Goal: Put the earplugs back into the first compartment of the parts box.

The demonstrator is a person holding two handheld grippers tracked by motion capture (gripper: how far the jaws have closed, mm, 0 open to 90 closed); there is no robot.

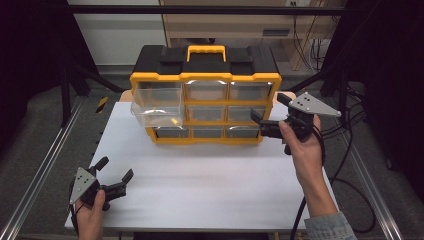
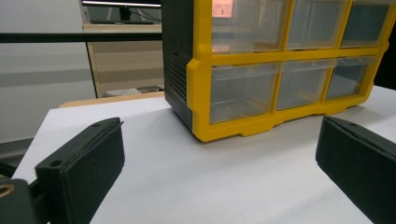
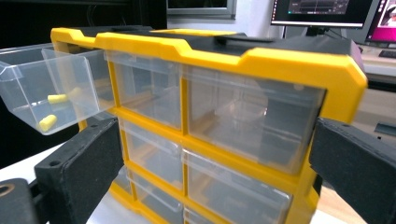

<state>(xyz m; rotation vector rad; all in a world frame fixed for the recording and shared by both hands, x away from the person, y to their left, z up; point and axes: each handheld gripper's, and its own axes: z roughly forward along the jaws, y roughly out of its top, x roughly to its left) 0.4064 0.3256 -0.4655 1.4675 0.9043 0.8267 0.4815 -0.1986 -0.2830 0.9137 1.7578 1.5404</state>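
A yellow and black drawer organizer (image 1: 205,100) stands at the back of the white table (image 1: 200,190). Its top-left clear drawer (image 1: 156,106) is pulled out, and in the right gripper view this drawer (image 3: 42,88) holds two small yellow pieces (image 3: 47,122). My right gripper (image 1: 270,108) hovers open at the organizer's right front corner, its jaws apart with nothing between them (image 3: 219,168). Near the table's front left corner my left gripper (image 1: 116,169) rests low and open, and it faces the organizer's (image 2: 280,70) left corner across bare table (image 2: 219,163).
A yellow carry handle (image 1: 206,51) tops the organizer. Metal rails (image 1: 45,165) run along both sides of the table. Black cables (image 1: 350,150) trail off to the right. Monitors (image 3: 322,11) and a wooden cabinet (image 1: 225,25) stand behind.
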